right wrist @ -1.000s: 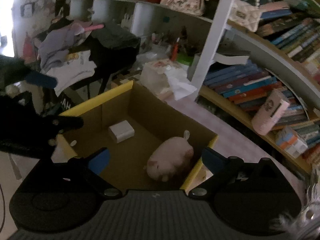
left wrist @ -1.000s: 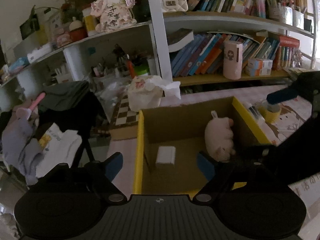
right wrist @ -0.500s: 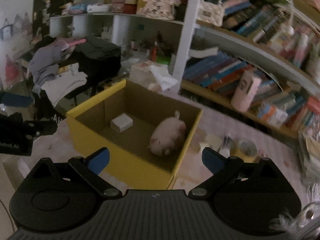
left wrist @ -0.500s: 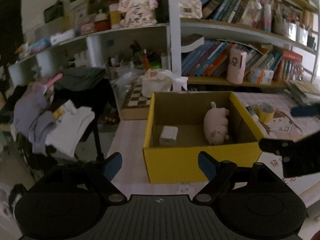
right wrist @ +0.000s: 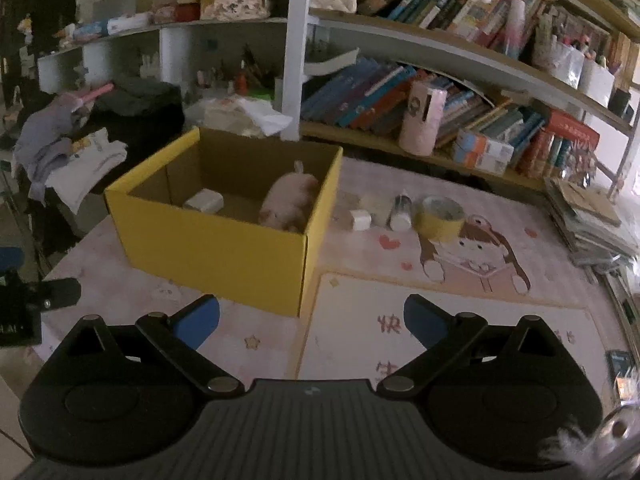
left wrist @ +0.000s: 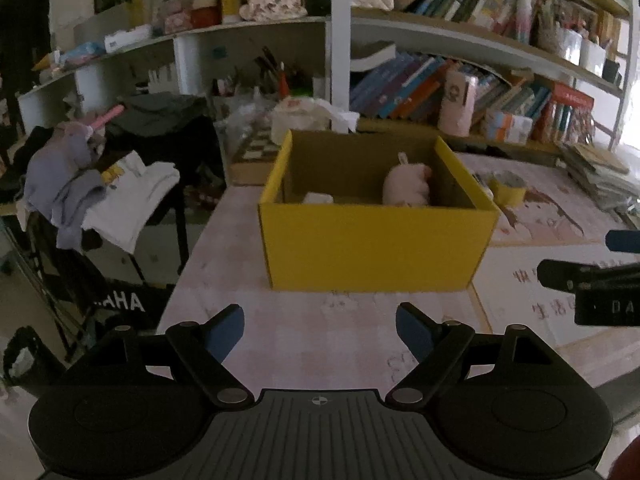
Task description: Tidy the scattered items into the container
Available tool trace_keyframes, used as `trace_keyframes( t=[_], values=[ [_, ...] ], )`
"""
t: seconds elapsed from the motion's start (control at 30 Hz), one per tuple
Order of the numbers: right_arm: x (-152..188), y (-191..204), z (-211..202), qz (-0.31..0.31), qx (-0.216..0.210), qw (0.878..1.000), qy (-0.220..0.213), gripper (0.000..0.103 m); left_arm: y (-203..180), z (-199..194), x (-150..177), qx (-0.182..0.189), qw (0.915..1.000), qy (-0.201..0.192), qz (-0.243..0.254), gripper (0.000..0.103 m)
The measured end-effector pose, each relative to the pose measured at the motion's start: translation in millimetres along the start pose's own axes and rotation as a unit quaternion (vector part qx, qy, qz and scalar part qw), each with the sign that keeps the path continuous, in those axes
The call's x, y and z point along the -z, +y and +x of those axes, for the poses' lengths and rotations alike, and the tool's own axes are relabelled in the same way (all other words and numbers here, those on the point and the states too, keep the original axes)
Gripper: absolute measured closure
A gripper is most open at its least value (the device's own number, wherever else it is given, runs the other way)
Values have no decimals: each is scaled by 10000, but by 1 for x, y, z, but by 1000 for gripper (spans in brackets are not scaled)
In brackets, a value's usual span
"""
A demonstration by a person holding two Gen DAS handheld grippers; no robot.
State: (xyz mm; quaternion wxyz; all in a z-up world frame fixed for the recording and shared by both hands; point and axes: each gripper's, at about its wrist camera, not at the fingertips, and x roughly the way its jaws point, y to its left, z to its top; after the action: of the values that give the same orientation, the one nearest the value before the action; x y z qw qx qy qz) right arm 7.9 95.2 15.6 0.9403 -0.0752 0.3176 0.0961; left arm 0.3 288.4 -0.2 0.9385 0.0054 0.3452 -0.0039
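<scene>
A yellow cardboard box point(left wrist: 376, 248) point(right wrist: 208, 248) stands on the pink mat. Inside lie a pink plush pig point(left wrist: 406, 186) point(right wrist: 290, 200) and a small white block point(left wrist: 318, 199) point(right wrist: 204, 201). To the box's right on the mat lie a small white cube point(right wrist: 361, 219), a small bottle on its side point(right wrist: 401, 212) and a yellow tape roll point(right wrist: 440, 218) point(left wrist: 507, 188). My left gripper point(left wrist: 320, 330) is open and empty, in front of the box. My right gripper point(right wrist: 312, 322) is open and empty, off the box's front right corner; it also shows at the right edge of the left wrist view point(left wrist: 592, 276).
Bookshelves point(right wrist: 460, 92) run behind the table. A stack of papers point(right wrist: 588, 220) lies at the far right. A chair draped with clothes point(left wrist: 100, 184) stands left of the table edge. A tissue pack point(left wrist: 304, 118) and a chessboard point(left wrist: 256, 146) sit behind the box.
Both grippers have pulled back and away from over the box, which now looks smaller and farther. Both stay open and empty. The pig and the white block remain inside.
</scene>
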Motion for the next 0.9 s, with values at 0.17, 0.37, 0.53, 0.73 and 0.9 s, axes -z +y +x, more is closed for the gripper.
trace_keyframes(
  t=[0.17, 0.37, 0.53, 0.73, 0.9],
  values=[
    [11, 2, -4, 44, -48, 9998, 197, 3, -8, -4, 11, 88, 9999, 68, 81, 18],
    [25, 4, -9, 128, -43, 9991, 406, 3, -15, -6, 22, 229, 9993, 219, 192, 18],
    [33, 1, -11, 220, -3, 9982, 554, 3, -19, -5, 28, 301, 9989, 297, 226, 18],
    [34, 0, -14, 243, 117, 9981, 555, 3, -18, -5, 27, 303, 9991, 231, 163, 18],
    [36, -4, -11, 234, 235, 9973, 659, 3, -17, -2, 27, 362, 9990, 256, 86, 18]
  ],
)
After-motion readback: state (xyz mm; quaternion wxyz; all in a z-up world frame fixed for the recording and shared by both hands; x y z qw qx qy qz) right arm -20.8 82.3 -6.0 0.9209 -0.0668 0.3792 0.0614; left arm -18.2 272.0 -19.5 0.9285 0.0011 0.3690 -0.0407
